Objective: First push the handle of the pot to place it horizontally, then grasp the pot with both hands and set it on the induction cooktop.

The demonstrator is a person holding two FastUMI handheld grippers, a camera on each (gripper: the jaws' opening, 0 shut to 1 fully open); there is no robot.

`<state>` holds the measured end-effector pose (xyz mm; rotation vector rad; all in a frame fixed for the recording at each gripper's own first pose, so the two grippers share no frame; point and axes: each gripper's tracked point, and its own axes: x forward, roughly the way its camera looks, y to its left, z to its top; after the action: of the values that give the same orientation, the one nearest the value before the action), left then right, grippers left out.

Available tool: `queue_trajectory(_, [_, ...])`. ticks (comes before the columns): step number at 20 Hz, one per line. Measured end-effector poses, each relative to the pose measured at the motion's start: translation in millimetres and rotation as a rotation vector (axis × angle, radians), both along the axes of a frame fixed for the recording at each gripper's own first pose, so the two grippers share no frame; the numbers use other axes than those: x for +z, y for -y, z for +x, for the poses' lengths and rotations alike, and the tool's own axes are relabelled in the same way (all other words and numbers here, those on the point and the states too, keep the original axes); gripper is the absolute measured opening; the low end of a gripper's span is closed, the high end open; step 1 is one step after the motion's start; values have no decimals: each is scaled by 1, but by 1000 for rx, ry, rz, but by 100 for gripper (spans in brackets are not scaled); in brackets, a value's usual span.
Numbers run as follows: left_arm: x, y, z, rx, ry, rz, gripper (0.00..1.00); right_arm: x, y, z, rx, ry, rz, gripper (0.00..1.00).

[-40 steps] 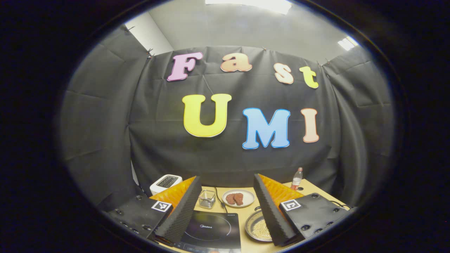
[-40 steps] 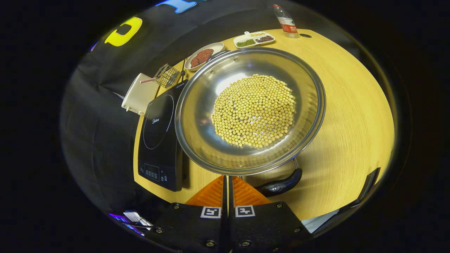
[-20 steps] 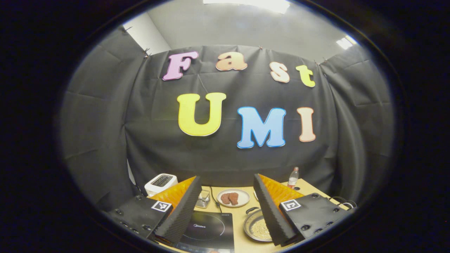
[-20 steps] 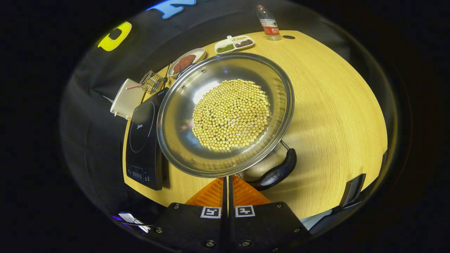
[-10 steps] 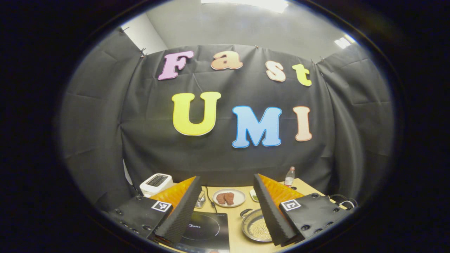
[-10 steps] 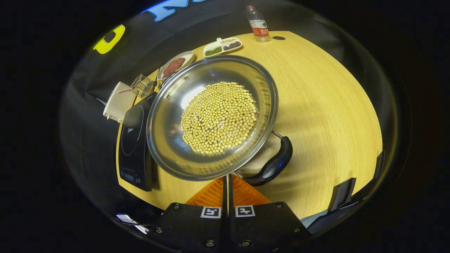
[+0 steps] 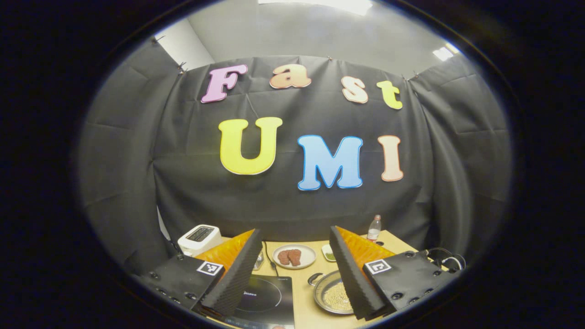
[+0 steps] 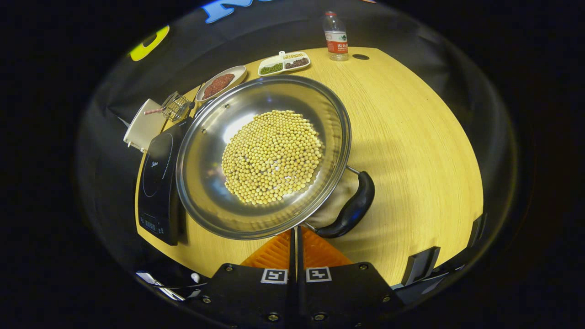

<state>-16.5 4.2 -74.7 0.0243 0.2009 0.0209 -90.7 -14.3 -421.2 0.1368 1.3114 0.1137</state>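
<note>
The wooden tabletop (image 8: 411, 151) carries everything, and most of its right side is bare, so there is plenty of room there for swinging the pot round. On its left edge sits the black induction cooktop (image 8: 157, 183), its control end close to the near edge of the tabletop. Just beside it, on the wood and not yet on the glass, rests the steel pot (image 8: 263, 157), wide and shallow, with a heap of yellow beans (image 8: 272, 157) in the middle. The pot's rim hides part of the cooktop's right side from the right gripper view, so I cannot tell if they touch. The pot's black handle (image 8: 349, 208) points toward the near right, slanted rather than level across the tabletop, so I judge the pushing step is under way and unfinished, with the two-handed lift left to do.

The right tool (image 8: 295, 237) has its fingers pressed together with nothing between them, their tips at the pot's near rim just left of the handle. The left tool (image 7: 295, 269) is held high and well back, spread wide and empty.

Along the far edge stand a toaster (image 7: 199, 237), a plate of meat (image 7: 292, 257), a divided dish (image 8: 283, 63) and a bottle (image 8: 337, 36), all well apart from the pot's short path leftward
</note>
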Motion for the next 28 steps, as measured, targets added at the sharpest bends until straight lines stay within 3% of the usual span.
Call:
queue_trajectory(15, [-2,20,7,-50,-27,22,99,-7,43,23,-67,-8,-62,1])
queue_trajectory(16, [-1,22,7,-54,-27,26,95,-8,46,25,-70,-7,-64,1])
queue_trajectory(28, [-9,27,9,-58,-53,34,95,-14,73,55,-115,-7,-89,1])
